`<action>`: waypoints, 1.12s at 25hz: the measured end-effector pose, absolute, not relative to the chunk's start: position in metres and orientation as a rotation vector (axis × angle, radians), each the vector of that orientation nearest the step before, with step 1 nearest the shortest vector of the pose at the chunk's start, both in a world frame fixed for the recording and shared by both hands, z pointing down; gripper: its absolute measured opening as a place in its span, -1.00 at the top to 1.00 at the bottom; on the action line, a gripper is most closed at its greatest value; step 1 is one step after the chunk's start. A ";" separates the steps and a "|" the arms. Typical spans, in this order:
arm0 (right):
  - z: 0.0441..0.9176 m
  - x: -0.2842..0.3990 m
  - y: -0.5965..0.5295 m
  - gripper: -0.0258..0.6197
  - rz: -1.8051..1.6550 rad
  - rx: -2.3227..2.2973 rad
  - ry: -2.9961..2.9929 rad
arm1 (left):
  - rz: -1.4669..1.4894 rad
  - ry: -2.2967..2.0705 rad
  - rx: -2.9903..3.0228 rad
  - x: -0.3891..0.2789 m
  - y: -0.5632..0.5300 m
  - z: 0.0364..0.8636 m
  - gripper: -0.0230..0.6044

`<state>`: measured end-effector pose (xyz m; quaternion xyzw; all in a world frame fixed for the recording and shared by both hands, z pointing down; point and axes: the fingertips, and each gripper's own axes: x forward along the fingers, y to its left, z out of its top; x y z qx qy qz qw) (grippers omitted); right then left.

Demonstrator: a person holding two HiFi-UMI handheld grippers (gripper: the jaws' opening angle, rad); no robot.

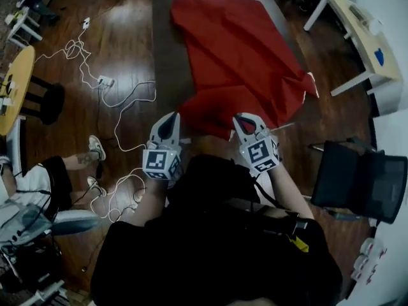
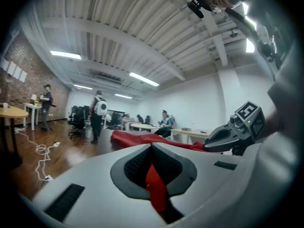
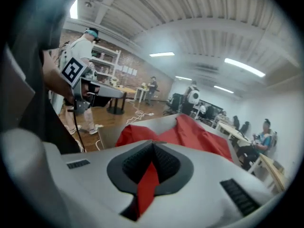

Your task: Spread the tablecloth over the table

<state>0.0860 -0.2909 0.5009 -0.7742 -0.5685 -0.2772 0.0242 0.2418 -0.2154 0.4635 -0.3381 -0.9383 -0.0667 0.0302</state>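
Note:
A red tablecloth [image 1: 236,50] lies crumpled on a long dark table [image 1: 167,50], bunched toward its right side and near end. My left gripper [image 1: 169,121] is at the table's near end, shut on a strip of the cloth's edge [image 2: 156,189]. My right gripper [image 1: 243,120] is beside it to the right, shut on another strip of the same cloth [image 3: 147,186]. From the left gripper view [image 2: 153,148], the cloth [image 2: 142,137] stretches ahead and the right gripper [image 2: 228,134] is at the right. From the right gripper view [image 3: 153,146], the cloth [image 3: 190,132] runs away along the table, with the left gripper [image 3: 104,91] at the left.
White cables [image 1: 95,75] snake over the wooden floor left of the table. A round yellow table [image 1: 16,85] and a seated person's legs [image 1: 64,164] are at the far left. A black chair [image 1: 360,180] and a white table [image 1: 363,37] stand to the right.

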 end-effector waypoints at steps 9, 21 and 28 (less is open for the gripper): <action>0.537 0.162 -0.216 0.44 -1.433 -3.038 -0.854 | -0.401 -2.501 -1.793 0.291 -0.265 0.491 0.92; 0.641 0.249 -0.191 0.00 -2.650 -2.828 0.359 | -0.462 -2.151 -2.288 0.362 -0.384 0.509 0.92; 0.645 0.265 -0.175 0.00 -2.776 -2.627 0.475 | -0.524 -2.114 -2.302 0.389 -0.383 0.523 0.92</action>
